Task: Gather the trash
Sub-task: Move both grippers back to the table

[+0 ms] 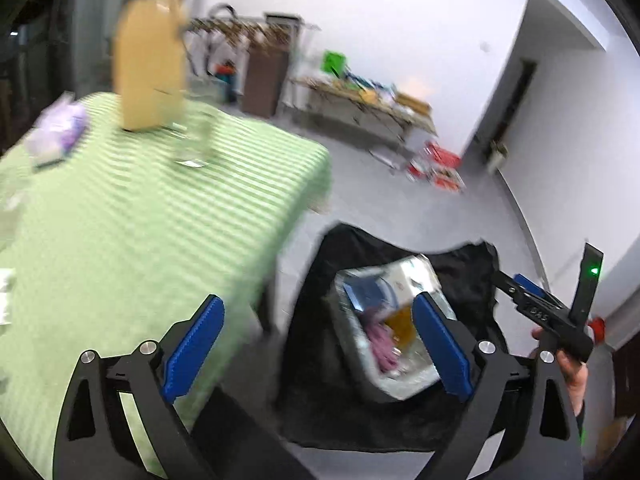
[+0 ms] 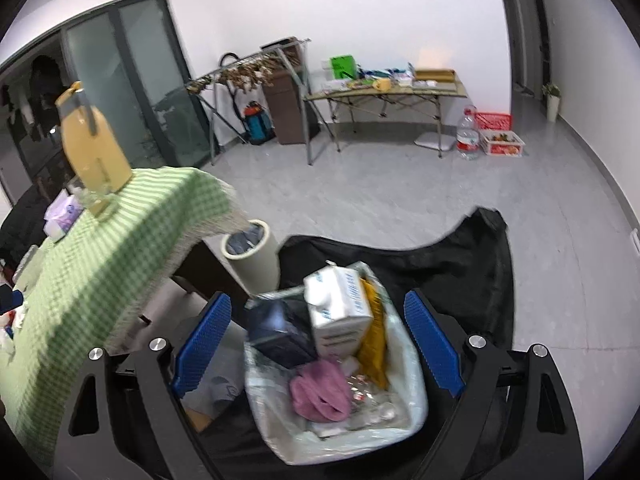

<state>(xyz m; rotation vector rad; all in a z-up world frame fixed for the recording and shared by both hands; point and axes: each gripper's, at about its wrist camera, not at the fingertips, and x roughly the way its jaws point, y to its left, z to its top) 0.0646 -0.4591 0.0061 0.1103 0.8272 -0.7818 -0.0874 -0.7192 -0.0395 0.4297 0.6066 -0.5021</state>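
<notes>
We see a tablecloth (image 2: 120,248) with a green and white check pattern, and on it a yellow jug (image 2: 94,148) with a grey handle and a pale purple tissue pack (image 2: 64,212). Both the left gripper (image 1: 320,344) and the right gripper (image 2: 320,344) are black with blue pads. In the bin with a white liner (image 2: 404,400) we see a white carton (image 2: 340,304) with blue print, a dark blue box (image 2: 280,332), a pink cloth (image 2: 320,392) and a yellow wrapper (image 2: 376,344), with black fabric (image 2: 460,264) on the grey floor (image 2: 400,192).

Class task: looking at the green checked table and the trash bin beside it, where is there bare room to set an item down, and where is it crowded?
Free: the middle of the green tablecloth, between the yellow jug and the table's near edge. Also bare grey floor beyond the bin. Crowded: the trash bin, filled with a white carton, dark box and pink cloth.
</notes>
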